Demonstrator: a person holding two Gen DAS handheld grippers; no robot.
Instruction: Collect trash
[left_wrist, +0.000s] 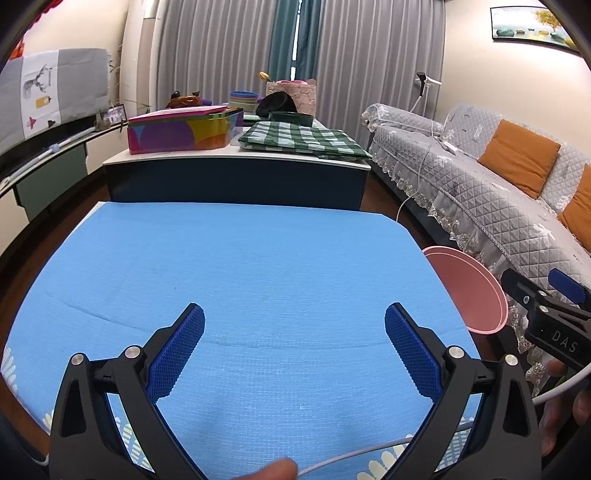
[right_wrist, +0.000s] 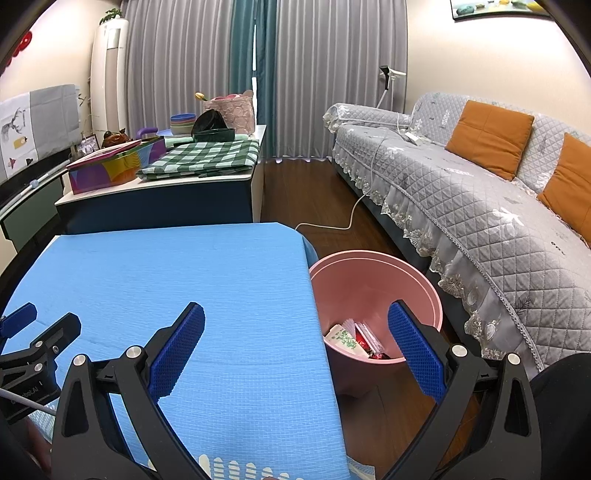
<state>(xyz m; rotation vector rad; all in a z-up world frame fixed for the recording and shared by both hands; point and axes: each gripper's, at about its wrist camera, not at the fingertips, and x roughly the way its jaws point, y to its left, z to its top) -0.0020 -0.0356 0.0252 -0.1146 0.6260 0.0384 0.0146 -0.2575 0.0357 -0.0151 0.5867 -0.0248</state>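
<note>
Trash (right_wrist: 356, 341) lies at bottom of pink bin (right_wrist: 373, 284), wrappers and paper packet together. Bin stands on wooden floor just beside right edge of blue table (left_wrist: 236, 266), near grey sofa (right_wrist: 480, 206). Left gripper (left_wrist: 294, 349) released, jaws wide apart over table, holding nothing. Right gripper (right_wrist: 295, 349) also released, hovers at table edge, one finger before bin

The mat (right_wrist: 184, 277) is plain blue, the bin (right_wrist: 373, 280) pink. The sofa (right_wrist: 480, 221) is grey and quilted, its cushions (right_wrist: 487, 136) orange, the folded cloth (right_wrist: 207, 157) green-and-white checked.
</note>
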